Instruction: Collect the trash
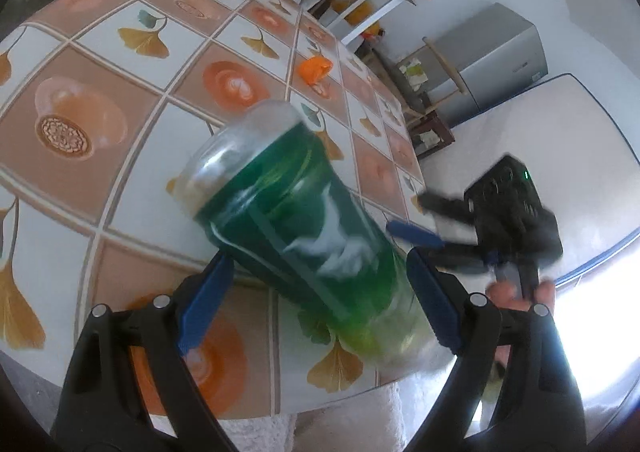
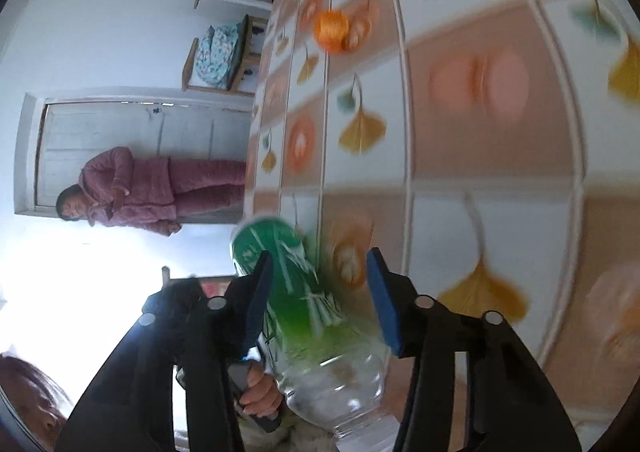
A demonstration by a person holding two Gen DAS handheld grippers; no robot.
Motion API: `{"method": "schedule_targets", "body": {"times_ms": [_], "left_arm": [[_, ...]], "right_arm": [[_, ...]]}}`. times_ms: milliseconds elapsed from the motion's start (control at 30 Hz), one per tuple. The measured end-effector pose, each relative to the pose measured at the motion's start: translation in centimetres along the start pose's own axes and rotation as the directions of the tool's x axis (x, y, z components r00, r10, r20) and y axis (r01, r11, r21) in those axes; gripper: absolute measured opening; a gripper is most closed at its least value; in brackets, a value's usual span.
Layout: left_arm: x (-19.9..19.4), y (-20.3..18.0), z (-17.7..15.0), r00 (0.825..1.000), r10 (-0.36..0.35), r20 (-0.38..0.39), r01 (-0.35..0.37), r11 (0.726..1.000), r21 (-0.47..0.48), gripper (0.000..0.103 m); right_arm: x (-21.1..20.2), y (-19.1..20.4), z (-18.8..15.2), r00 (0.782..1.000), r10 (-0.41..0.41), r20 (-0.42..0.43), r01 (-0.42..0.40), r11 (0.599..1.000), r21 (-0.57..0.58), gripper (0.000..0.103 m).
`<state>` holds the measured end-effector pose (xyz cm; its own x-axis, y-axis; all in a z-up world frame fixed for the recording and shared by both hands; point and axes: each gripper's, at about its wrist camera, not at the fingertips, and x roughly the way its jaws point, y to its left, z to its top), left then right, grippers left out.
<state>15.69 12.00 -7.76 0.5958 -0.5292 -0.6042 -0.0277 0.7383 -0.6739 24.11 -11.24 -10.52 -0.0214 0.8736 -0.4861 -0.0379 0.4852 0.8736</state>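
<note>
The left gripper point(image 1: 316, 304) stands with its blue-padded fingers point(image 1: 204, 304) spread wide on either side of a clear plastic bottle with a green label point(image 1: 304, 236); the bottle lies tilted between them over the near edge of the tiled table with ginkgo-leaf and orange-cup pattern point(image 1: 120, 92). Whether either pad actually presses the plastic I cannot tell — motion blur smears the contact. The right gripper point(image 2: 320, 308) also brackets this bottle point(image 2: 304, 300), jaws parted wide, left pad just beside the label, right pad apart from it (no clamp visible); in the left view it point(image 1: 416, 232) shows as a blurred black shape just right of the bottle. The bottle looks clear at its lower end, contents not discernible. A crumpled orange scrap point(image 1: 315, 68) rests on the table well beyond the bottle; it point(image 2: 331, 30) shows in the right view too.
</note>
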Motion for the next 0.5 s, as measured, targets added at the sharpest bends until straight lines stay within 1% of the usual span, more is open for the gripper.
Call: {"method": "schedule_targets", "body": {"times_ms": [100, 133, 200, 233, 267, 333, 367, 400, 500], "left_arm": [[0.2, -0.4, 0.4, 1.0, 0.01, 0.012, -0.01, 1.0, 0.017, 0.083], [0.3, -0.5, 0.4, 1.0, 0.011, 0.012, -0.011, 1.0, 0.02, 0.083], [0.2, -0.6, 0.5, 1.0, 0.012, 0.01, -0.012, 1.0, 0.027, 0.083], [0.1, -0.7, 0.5, 1.0, 0.014, 0.01, -0.015, 0.999, 0.031, 0.083], [0.0, -0.7, 0.5, 1.0, 0.024, 0.01, -0.024, 0.999, 0.039, 0.083], [-0.1, -0.8, 0.4, 0.998, 0.064, 0.0, -0.064, 0.996, 0.061, 0.083], [0.2, -1.0, 0.1, 0.995, 0.099, -0.016, -0.098, 0.992, 0.083, 0.084], [0.3, -1.1, 0.0, 0.993, 0.112, -0.023, -0.109, 0.99, 0.093, 0.084], [0.5, -1.5, -0.2, 0.994, 0.108, -0.024, -0.105, 0.989, 0.102, 0.08]], "right_arm": [[1.9, -0.3, -1.1, 0.997, 0.07, -0.03, -0.069, 0.997, 0.046, 0.04], [2.6, -0.6, -1.6, 0.993, 0.114, -0.041, -0.111, 0.991, 0.075, 0.039], [3.2, -1.1, -2.1, 0.987, 0.153, -0.047, -0.148, 0.983, 0.107, 0.037], [3.3, -1.4, -2.2, 0.986, 0.159, -0.041, -0.153, 0.981, 0.119, 0.037], [3.0, -1.5, -2.0, 0.989, 0.145, -0.023, -0.142, 0.983, 0.12, 0.037], [2.2, -1.4, -1.4, 0.993, 0.113, 0.018, -0.114, 0.988, 0.103, 0.037], [1.4, -1.0, -0.8, 0.994, 0.095, 0.047, -0.099, 0.992, 0.084, 0.037], [0.7, -0.5, -0.1, 0.995, 0.077, 0.071, -0.082, 0.995, 0.064, 0.037], [-1.3, 1.2, 2.1, 0.987, -0.006, 0.161, 0.004, 1.0, 0.011, 0.038]]}}
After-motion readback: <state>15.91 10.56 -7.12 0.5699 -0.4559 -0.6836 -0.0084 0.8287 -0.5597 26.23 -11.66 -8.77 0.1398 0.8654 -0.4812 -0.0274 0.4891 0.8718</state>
